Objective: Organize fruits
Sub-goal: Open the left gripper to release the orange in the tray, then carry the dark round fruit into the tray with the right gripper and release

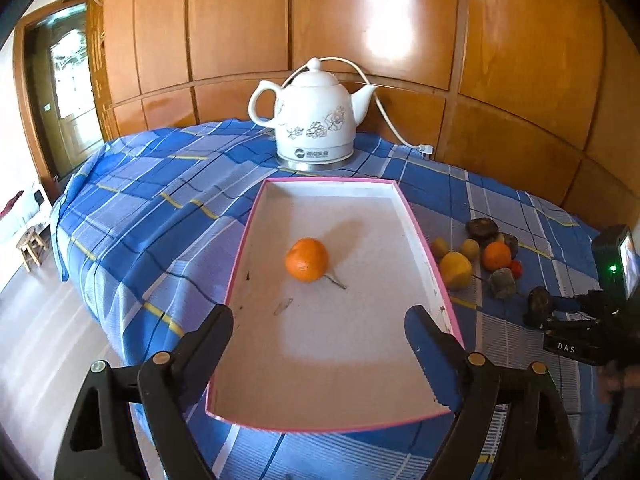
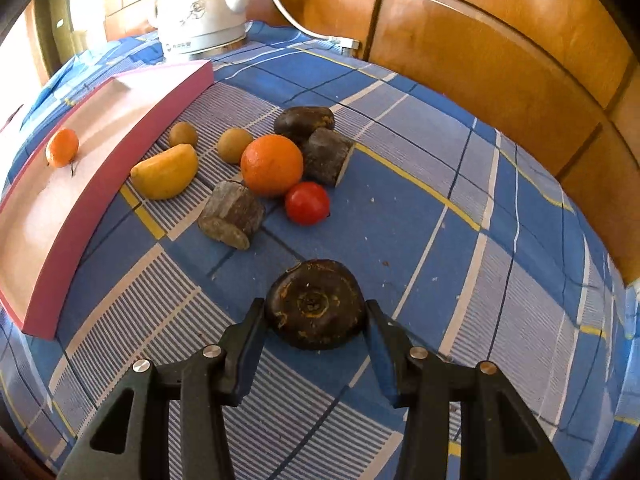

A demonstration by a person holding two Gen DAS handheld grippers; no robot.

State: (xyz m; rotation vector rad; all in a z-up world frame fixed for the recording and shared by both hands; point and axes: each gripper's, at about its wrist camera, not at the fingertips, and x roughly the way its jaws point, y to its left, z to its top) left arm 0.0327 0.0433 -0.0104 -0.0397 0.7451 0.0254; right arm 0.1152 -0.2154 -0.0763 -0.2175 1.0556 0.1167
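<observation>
Right gripper [image 2: 316, 316] pinched a dark round fruit [image 2: 316, 304] on the cloth [image 2: 440, 160], left gripper [image 1: 320, 320] hung spread wide and empty over the pink tray [image 1: 236, 260] holding one orange [image 1: 307, 260], loose fruit pile [image 2: 256, 168] beside the tray, kettle [image 1: 312, 116] behind.

"DAS" stands in white letters on the black right tool [image 1: 576, 332]; the kettle [image 1: 314, 114] logo is unreadable.

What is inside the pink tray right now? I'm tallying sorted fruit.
One small orange sits in the pink tray, with a loose stem and a few specks beside it. The left gripper's fingers cover parts of the tray's near corners.
</observation>
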